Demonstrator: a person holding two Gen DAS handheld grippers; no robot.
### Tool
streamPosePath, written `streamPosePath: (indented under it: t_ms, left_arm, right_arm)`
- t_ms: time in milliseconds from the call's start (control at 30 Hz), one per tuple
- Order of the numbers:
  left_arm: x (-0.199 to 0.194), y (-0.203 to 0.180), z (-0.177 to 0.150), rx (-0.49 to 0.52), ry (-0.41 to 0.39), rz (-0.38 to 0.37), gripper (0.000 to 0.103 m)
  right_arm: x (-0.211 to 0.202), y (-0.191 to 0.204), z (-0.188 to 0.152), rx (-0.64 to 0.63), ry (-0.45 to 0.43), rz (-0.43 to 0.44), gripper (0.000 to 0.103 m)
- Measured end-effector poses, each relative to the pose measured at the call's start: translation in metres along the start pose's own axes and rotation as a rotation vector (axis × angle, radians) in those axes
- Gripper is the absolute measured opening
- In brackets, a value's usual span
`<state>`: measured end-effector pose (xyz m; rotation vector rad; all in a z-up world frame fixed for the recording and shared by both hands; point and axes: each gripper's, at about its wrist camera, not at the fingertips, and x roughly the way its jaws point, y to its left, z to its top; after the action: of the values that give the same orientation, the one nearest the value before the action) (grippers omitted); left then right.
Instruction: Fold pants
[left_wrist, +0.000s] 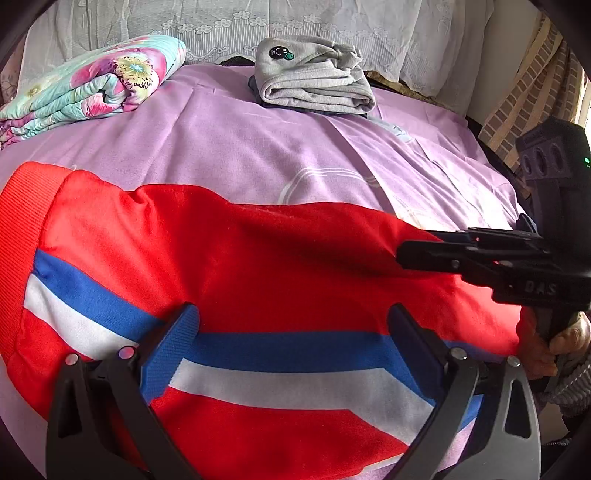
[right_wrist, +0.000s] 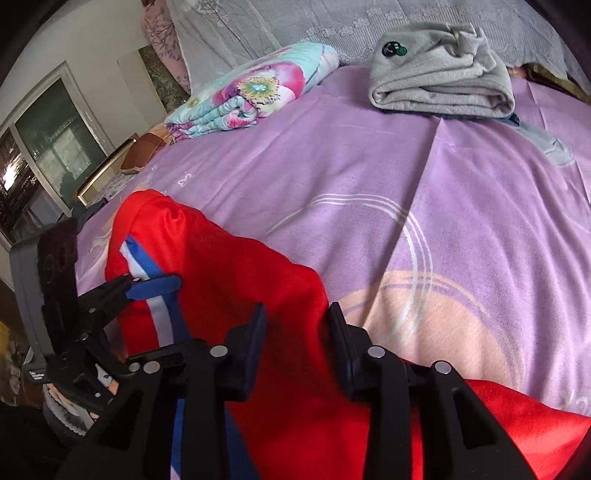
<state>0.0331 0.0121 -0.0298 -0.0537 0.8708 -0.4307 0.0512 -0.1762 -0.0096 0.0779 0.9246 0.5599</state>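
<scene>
Along the bed's near edge, your red fleece pants with blue-and-white stripes (left_wrist: 236, 258) lie part-folded.
Left claw (left_wrist: 291, 325) gapes wide, right claw (right_wrist: 297, 332) narrower, both empty; next, pinch an end.

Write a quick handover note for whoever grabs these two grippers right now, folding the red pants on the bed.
Left gripper: open, over the striped side of the red pants, holding nothing.
Right gripper: open, fingers astride the pants' far edge.
Pants lie across the purple bedsheet, apparently folded lengthwise.
Folded grey garment sits at the bed's far end.
Left: fold the pants crosswise.
</scene>
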Motion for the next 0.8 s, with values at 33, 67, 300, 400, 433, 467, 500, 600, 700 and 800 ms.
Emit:
streamPosePath:
  t_ms: [33, 67, 300, 400, 433, 467, 500, 600, 700, 800]
  left_arm:
    - [0.0, 0.0, 0.0, 0.0, 0.0, 0.0, 0.099]
    - [0.0, 0.0, 0.0, -0.001, -0.001, 0.0, 0.099]
    - [0.0, 0.0, -0.001, -0.003, -0.002, -0.001, 0.099]
    - [0.0, 0.0, -0.001, -0.004, -0.002, -0.001, 0.099]
    - [0.0, 0.0, -0.001, -0.004, -0.002, -0.001, 0.099]
    - [0.0, 0.0, 0.0, -0.005, -0.002, -0.001, 0.099]
    - [0.0, 0.0, -0.001, -0.004, -0.002, 0.0, 0.099]
    - [0.0, 0.0, -0.001, -0.002, -0.001, 0.003, 0.099]
    - [0.0, -0.001, 0.0, 0.0, 0.001, 0.012, 0.099]
    - [0.0, -0.001, 0.0, 0.0, 0.001, 0.012, 0.099]
  right_arm:
    - [-0.003, 0.005, -0.002, -0.011, 0.003, 0.017, 0.038]
    - [-0.005, 0.008, -0.005, -0.015, 0.007, 0.033, 0.042]
    - [-0.019, 0.01, -0.01, 0.081, 0.038, 0.166, 0.048]
    - [-0.035, 0.013, -0.024, 0.079, 0.031, 0.179, 0.049]
    - [-0.034, 0.01, -0.027, 0.096, 0.046, 0.211, 0.051]
    - [-0.03, 0.005, -0.029, 0.128, 0.065, 0.248, 0.055]
    - [-0.022, -0.001, -0.029, 0.171, 0.085, 0.284, 0.056]
    - [0.005, -0.018, -0.016, 0.279, 0.102, 0.365, 0.056]
    - [0.031, -0.034, -0.001, 0.45, 0.113, 0.506, 0.056]
    - [0.048, -0.05, 0.006, 0.61, 0.102, 0.613, 0.057]
